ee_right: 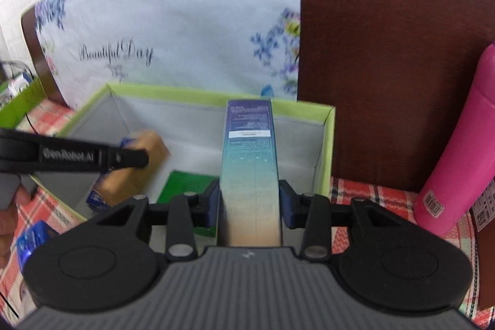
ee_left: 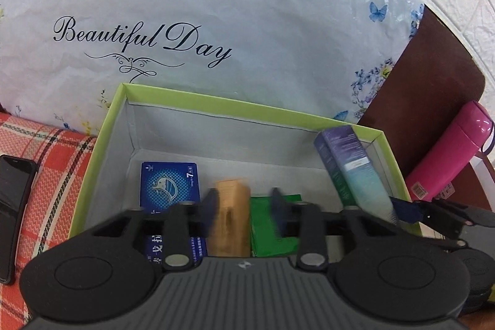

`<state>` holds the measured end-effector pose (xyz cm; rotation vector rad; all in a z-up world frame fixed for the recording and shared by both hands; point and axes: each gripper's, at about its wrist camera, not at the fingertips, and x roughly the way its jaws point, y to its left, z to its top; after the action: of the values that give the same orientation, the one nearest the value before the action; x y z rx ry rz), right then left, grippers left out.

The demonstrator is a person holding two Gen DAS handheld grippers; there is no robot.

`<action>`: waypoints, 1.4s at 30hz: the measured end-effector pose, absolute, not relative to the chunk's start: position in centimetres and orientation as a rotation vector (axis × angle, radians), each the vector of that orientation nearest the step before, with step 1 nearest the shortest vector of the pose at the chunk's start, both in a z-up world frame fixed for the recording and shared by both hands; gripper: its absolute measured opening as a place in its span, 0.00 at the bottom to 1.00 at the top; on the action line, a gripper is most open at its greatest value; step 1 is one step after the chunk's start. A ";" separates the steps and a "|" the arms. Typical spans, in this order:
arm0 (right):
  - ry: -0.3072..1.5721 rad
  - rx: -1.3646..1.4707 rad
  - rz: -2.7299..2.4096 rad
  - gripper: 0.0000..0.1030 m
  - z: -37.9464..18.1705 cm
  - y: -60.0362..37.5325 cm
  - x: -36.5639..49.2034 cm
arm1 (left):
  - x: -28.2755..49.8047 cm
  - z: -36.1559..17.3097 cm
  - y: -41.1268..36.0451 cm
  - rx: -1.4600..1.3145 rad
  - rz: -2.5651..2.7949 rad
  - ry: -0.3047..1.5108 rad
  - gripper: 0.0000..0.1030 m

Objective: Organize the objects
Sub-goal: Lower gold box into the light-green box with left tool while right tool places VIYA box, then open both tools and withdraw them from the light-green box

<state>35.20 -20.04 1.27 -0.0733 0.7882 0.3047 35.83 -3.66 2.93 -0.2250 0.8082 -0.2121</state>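
Lowering two cartons into the green-rimmed box

Left tongs stand apart around the tan carton, pads clear of it; right tongs straddle the tall gradient carton, and I cannot tell whether their pads press it. Best let each settle upright beside the green packet before backing straight away.

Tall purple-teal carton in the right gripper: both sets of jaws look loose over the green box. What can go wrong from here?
1. The tall carton leans on the green box's rim; the right gripper's pads stand apart from it, so it could topple or slide.
2. The tan box sits between the left gripper's open fingers; pulling back could drag it over.
3. Both grippers crowd one box; they might collide.
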 end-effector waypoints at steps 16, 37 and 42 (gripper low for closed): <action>0.553 -0.077 0.305 1.00 8.3 -21.1 26.5 | 27.9 8.4 -2.3 -0.191 -0.153 0.653 0.74; 0.453 0.035 0.315 1.00 7.0 -22.3 8.4 | 11.8 5.7 -1.3 -0.095 -0.089 0.602 0.78; 0.481 0.021 0.326 1.00 5.1 -21.7 5.9 | 9.8 3.7 -0.9 -0.118 -0.098 0.636 0.78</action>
<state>5.93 -21.74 5.08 0.0210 0.4815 0.3261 9.77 -0.90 3.74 -0.1182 0.6362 -0.0976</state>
